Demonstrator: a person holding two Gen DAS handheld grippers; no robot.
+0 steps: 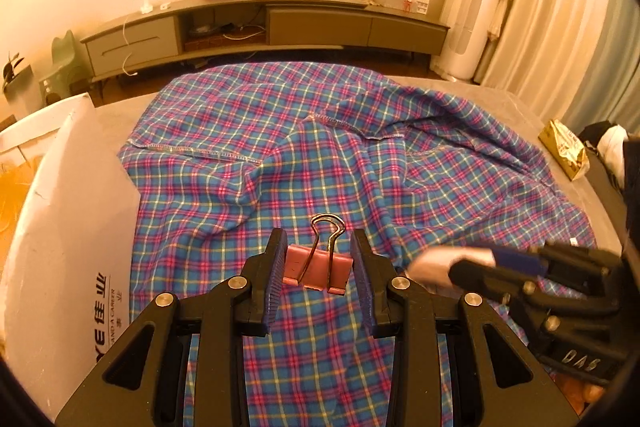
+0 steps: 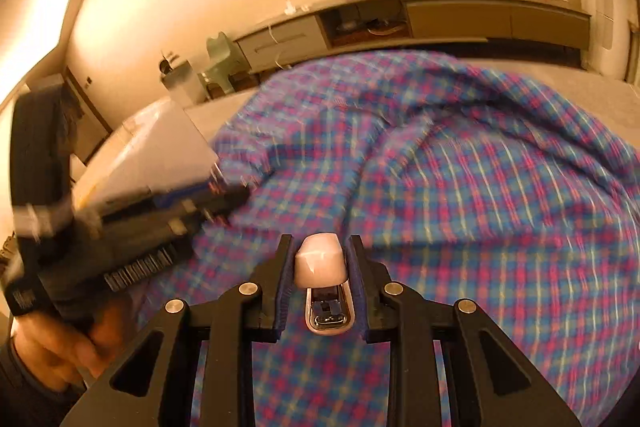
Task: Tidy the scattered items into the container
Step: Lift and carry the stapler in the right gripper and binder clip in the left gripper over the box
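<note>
Two items are in transit: the left hand-held gripper grips a binder clip, the right hand-held gripper clamps a stapler, both above the plaid cloth. Next, I judge, comes carrying them to the white box at left and letting go.

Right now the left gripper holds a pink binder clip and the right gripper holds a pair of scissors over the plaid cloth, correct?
Not quite. The right gripper holds a small pink stapler, not scissors, as the right wrist view shows. The left gripper does hold the pink binder clip, and both are over the plaid cloth.
</note>
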